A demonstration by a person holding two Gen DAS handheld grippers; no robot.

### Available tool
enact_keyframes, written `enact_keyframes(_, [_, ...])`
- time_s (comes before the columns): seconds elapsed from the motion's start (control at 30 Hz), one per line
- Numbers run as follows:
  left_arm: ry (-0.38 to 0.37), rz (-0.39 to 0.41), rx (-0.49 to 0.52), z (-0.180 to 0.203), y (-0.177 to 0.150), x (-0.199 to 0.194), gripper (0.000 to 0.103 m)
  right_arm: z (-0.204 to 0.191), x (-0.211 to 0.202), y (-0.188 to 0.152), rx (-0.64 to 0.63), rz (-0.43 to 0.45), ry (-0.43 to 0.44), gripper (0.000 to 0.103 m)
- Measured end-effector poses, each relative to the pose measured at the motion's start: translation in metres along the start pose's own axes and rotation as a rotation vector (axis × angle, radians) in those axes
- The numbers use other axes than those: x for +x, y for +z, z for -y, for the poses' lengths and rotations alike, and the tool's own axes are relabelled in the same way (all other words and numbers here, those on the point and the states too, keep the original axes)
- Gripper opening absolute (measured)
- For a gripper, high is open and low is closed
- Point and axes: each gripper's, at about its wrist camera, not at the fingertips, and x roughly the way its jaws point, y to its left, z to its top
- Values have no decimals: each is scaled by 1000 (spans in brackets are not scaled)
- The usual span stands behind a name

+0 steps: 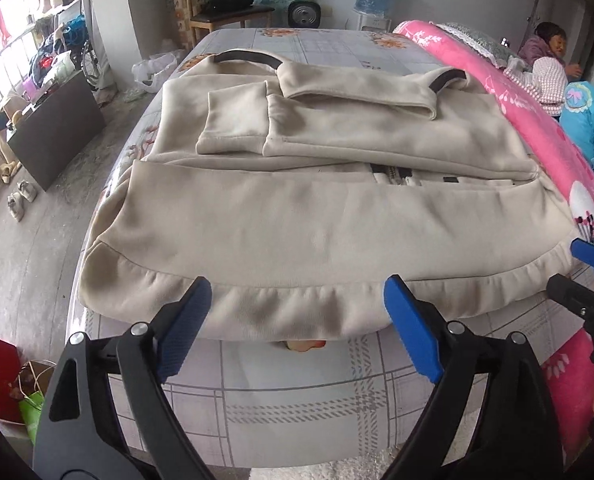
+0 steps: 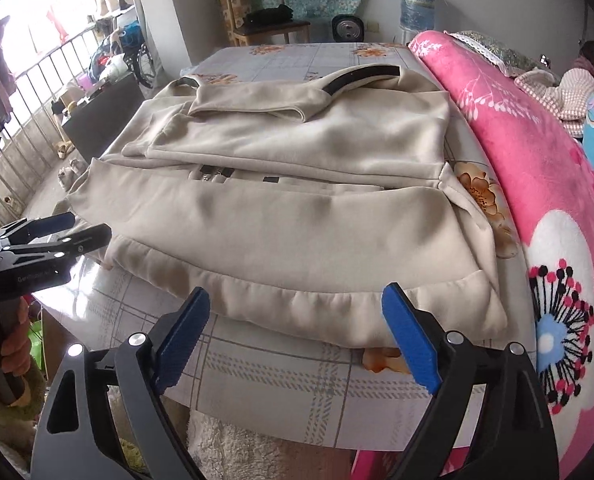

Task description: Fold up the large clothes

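A cream jacket (image 2: 289, 216) lies folded on a bed (image 2: 281, 384) covered in a grey checked, flower-printed sheet, its hem band toward the camera and a dark zip showing in the fold. The right gripper (image 2: 297, 312) hangs just short of that hem, blue pads (image 2: 411, 340) spread wide with nothing between them. At the left edge, the left gripper (image 2: 77, 228) is held by a hand (image 2: 11, 344). A pink floral blanket (image 2: 537, 184) is heaped along the right.

Each claw (image 1: 297, 300) (image 2: 297, 312) has two black arms with shiny round screws, blue bumpy pads (image 2: 411, 340), and a fuzzy green sleeve (image 2: 5, 420).
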Motion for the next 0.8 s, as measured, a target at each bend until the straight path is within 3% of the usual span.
enact_keyframes(0.2, [38,-5,-23,2,3,10,89,-2,6,9,9,27,-15,88])
enact_keyframes(0.47, [46,-32,-57,0,0,23,94,0,47,7,6,-52,-64,89])
enact_keyframes(0.8, [41,-25,-68,-1,-1,24,95,2,49,9,9,-69,-69,93])
